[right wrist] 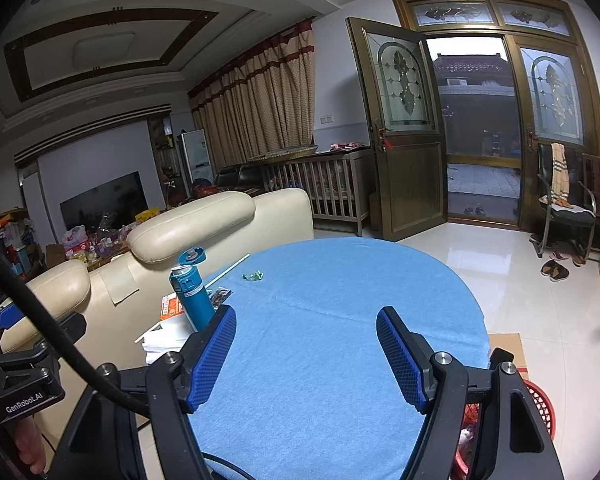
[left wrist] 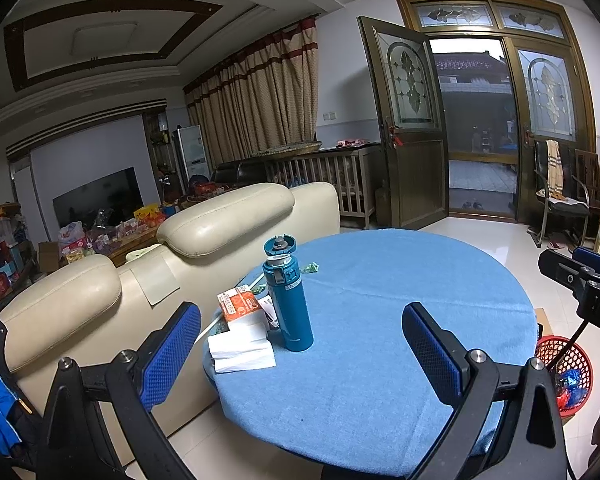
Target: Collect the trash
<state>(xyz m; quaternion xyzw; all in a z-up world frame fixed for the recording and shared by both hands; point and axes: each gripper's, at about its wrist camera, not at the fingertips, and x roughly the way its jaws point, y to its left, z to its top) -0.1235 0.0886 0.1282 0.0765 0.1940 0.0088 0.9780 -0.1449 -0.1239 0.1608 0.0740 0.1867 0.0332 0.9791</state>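
1. Left tool [left wrist: 302, 344]: jaws wide apart, nothing btwn the blue pads, held above the near part of the round blue tabletop [left wrist: 380, 320].
2. Right tool [right wrist: 306, 354]: jaws also spread wide, empty, over the tabletop's near edge; in the left view its body shows at the far right, off the tabletop's side.
3. Trash: a small green wrapper [right wrist: 253, 276] lies on the cloth at the far-left part of the tabletop, well apart from both tools. In the left view it sits just behind the bottle.
4. Teal bottle [left wrist: 288, 296] stands upright w/ lid flipped open, left side of the tabletop.
5. Beside the bottle, on its left: orange-and-white box [left wrist: 240, 306] resting on a stack of white paper packs [left wrist: 242, 346]. A thin white stick [right wrist: 228, 270] runs diagonally along the tabletop's left edge past them.
6. Dark printed packet [right wrist: 220, 295] lies flat just right of the bottle in the right view; can't tell what it is.
7. Red mesh basket [left wrist: 566, 364] on the floor at the tabletop's right side, w/ colourful wrappers inside.
8. Cream sofa [left wrist: 228, 220] backs onto the tabletop's left.
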